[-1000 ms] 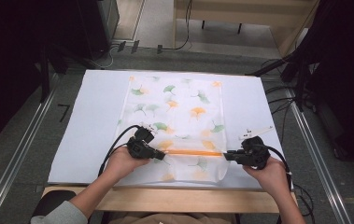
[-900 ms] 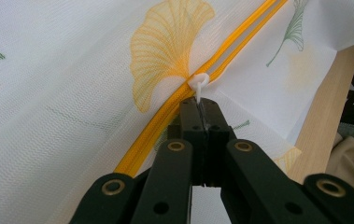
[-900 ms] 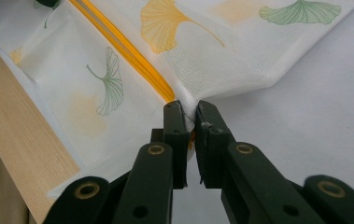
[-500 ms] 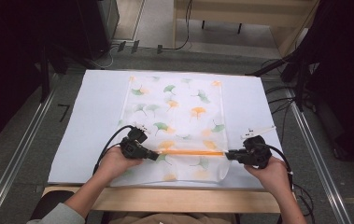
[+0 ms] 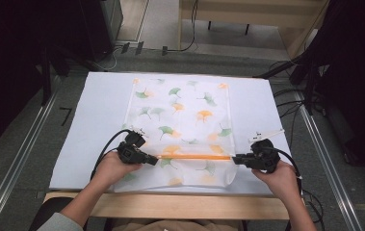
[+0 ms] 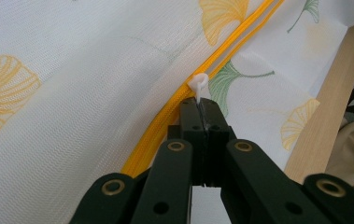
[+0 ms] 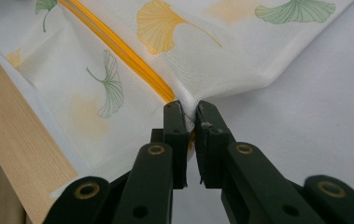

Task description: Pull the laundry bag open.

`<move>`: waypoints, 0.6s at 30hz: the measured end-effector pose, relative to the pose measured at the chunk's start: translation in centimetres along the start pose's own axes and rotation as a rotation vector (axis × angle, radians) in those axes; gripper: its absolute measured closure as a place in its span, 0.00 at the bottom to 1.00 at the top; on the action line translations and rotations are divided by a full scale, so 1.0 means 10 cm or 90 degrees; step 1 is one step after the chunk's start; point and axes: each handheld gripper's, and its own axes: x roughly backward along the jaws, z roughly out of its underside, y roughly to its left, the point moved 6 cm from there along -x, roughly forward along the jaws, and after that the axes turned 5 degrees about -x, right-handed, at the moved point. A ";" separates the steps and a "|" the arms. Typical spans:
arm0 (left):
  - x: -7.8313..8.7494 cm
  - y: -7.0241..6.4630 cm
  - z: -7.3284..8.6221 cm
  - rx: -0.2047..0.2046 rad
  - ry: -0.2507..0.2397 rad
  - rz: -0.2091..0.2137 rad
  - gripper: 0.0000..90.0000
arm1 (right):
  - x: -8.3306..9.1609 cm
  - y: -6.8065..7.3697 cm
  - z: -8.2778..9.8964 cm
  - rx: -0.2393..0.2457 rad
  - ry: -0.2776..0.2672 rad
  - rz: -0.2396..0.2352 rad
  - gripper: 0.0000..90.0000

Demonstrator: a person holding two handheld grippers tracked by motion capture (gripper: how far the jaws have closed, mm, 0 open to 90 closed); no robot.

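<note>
You are working with two grippers on one bag (image 5: 185, 120), a white mesh pouch printed with green and orange ginkgo leaves, and it carries one orange zipper (image 5: 194, 157) across its near part. The bag lies flat in the middle of the sheet, its near edge close to the table's front edge.

Your left gripper (image 5: 155, 161) sits at the zipper's left end. In the left gripper view its jaws are clenched on the small white pull (image 6: 198, 84) of the slider, whose ring stands just past the fingertips.

Your right gripper (image 5: 235, 159) sits at the zipper's right end. In the right gripper view its jaws pinch the bag's fabric right where the zipper ends, with a slim gap left between the fingertips where the cloth is bunched.

One white sheet (image 5: 98, 110) covers the tabletop under the bag. One wooden table edge (image 5: 180, 204) shows along the front. Grey carpet (image 5: 26, 159) lies on both sides, with a metal rail (image 5: 19, 159) on the left. Cables (image 5: 291, 96) trail on the floor at the right, and a wooden bench (image 5: 247, 12) stands at the back.
</note>
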 end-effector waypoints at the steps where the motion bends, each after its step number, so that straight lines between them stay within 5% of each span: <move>1: 0.00 0.00 0.00 0.000 -0.001 -0.002 1.00 | 0.00 0.00 0.00 0.000 0.000 0.000 0.95; 18: -0.02 0.02 0.02 0.012 0.013 0.004 1.00 | 0.02 -0.01 0.00 -0.004 -0.001 -0.001 0.95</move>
